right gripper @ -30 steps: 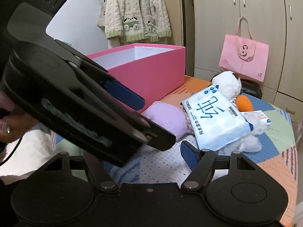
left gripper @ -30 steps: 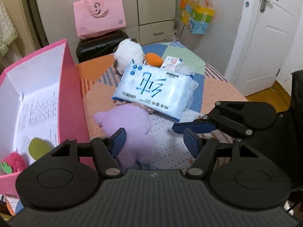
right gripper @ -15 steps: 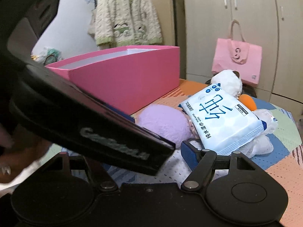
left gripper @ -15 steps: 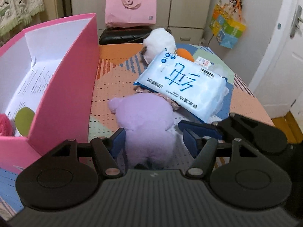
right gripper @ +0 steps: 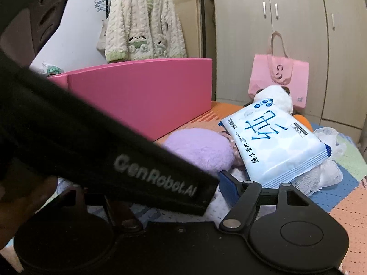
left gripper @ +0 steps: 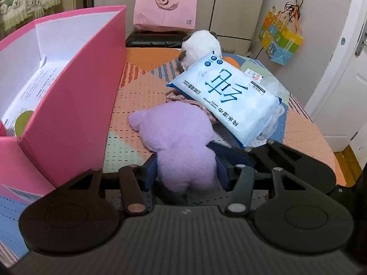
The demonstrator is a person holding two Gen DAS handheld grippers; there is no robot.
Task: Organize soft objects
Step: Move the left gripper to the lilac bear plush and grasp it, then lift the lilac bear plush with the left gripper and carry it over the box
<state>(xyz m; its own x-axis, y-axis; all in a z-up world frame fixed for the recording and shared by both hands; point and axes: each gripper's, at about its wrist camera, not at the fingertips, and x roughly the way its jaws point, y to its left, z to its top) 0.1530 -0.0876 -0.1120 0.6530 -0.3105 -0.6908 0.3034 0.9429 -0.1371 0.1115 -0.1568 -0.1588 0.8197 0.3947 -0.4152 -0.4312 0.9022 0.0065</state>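
A purple plush toy (left gripper: pixel 176 137) lies on the patterned mat beside the open pink box (left gripper: pixel 75 105). My left gripper (left gripper: pixel 187 171) has a blue pad on each side of the plush's near end and touches it. A blue pack of wet wipes (left gripper: pixel 227 96) leans on a white plush (left gripper: pixel 201 45) and a white mesh bundle (right gripper: pixel 328 171). In the right wrist view the plush (right gripper: pixel 199 151) and the wipes (right gripper: pixel 273 146) lie ahead. My right gripper (right gripper: pixel 183 192) is open low over the mat; its left finger is hidden behind the left gripper's body.
An orange object (left gripper: pixel 231 61) lies behind the wipes. The pink box holds paper and a green item (left gripper: pixel 23 123). A pink bag (left gripper: pixel 165 6) on a black case stands past the table. The table's right edge drops toward a white door (left gripper: pixel 344 80).
My left gripper has moved forward and down until its pads flank the purple plush and close in on it. The right gripper has sunk lower beside it.
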